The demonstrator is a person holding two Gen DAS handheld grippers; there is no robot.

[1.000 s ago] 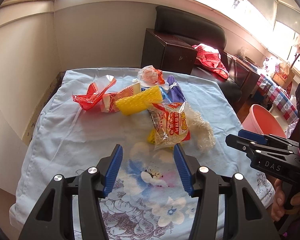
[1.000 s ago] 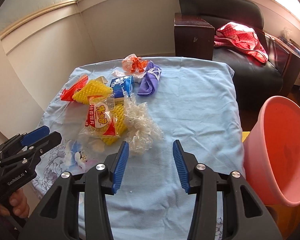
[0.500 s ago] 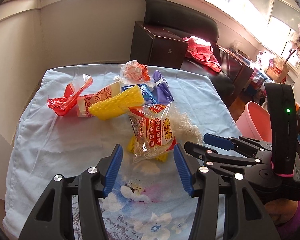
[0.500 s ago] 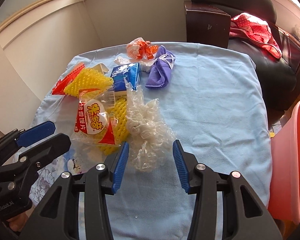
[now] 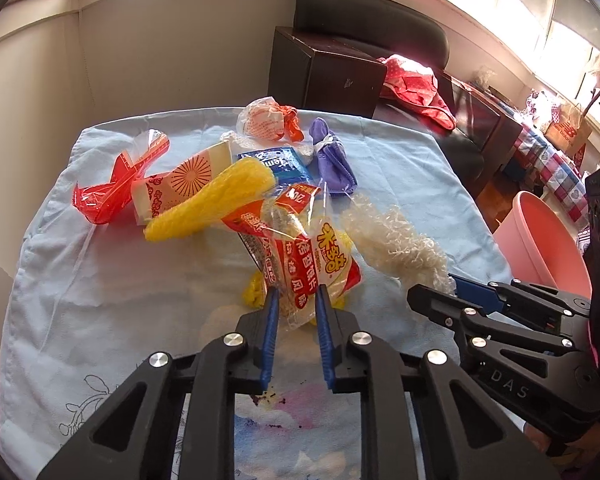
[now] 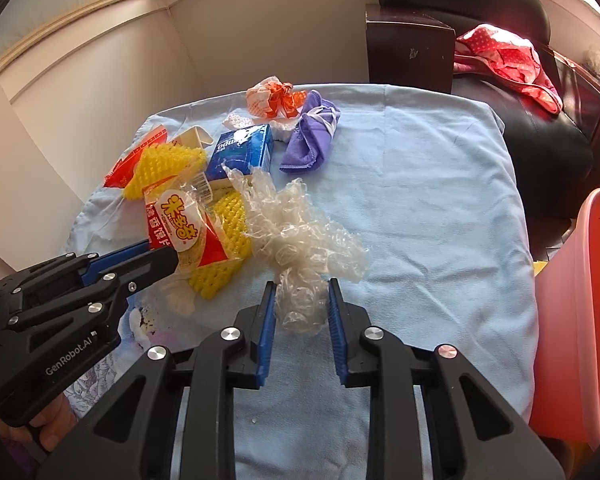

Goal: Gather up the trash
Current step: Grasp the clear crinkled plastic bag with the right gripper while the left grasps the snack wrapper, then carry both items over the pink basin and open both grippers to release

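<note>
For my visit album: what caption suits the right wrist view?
Right gripper closing around crumpled clear plastic on a blue-clothed table, pink bin alongside.

Low in the frame our right gripper (image 6: 301, 306) is closing its blue jaws around the near end of the clear crumpled plastic (image 6: 300, 236). At left our left gripper (image 6: 162, 258) pinches the red-and-white snack bag (image 6: 184, 226) over yellow foam netting (image 6: 228, 248). A pink bin (image 6: 580, 300) fills the right edge.
</note>
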